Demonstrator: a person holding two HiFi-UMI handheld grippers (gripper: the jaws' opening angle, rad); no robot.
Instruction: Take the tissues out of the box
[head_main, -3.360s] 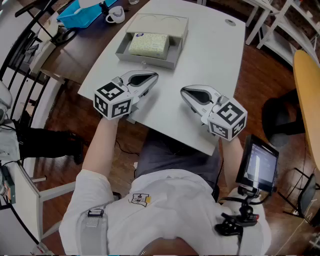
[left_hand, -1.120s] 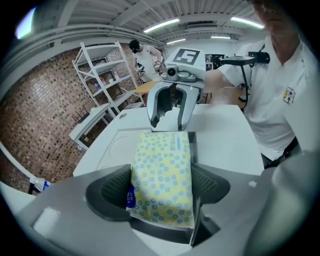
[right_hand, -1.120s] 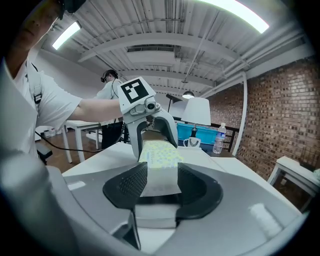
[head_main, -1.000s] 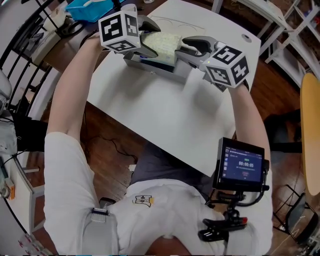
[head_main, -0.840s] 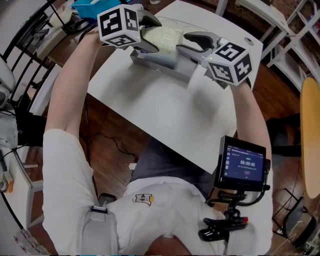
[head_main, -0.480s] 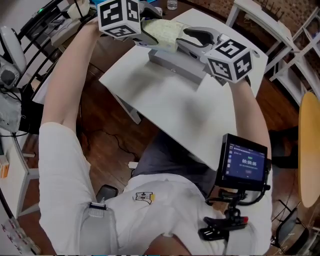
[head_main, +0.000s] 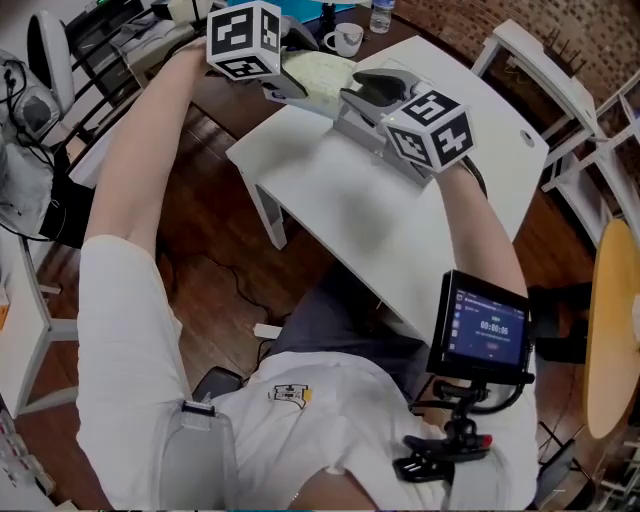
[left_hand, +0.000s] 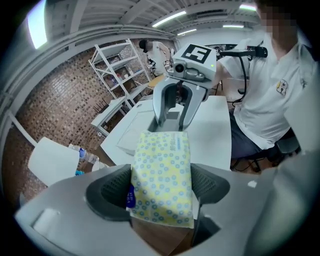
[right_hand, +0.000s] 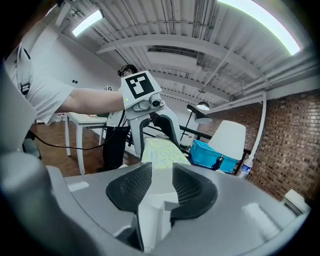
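Lifted since earlier, tissue pack (left_hand: 162, 160) hangs clamped in left gripper (left_hand: 159, 190), nearly clear of box (left_hand: 129, 142), whose wall right gripper's (right_hand: 161, 175) jaws are closing around.

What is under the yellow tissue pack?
The left gripper grips the tissue pack. Under its near end, brown wood shows. The pack covers whatever is below the rest.

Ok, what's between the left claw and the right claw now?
The tissue pack, gripped in the left claw, stretches toward the right claw, whose jaws are closing around the box's rim; the left gripper view shows it.
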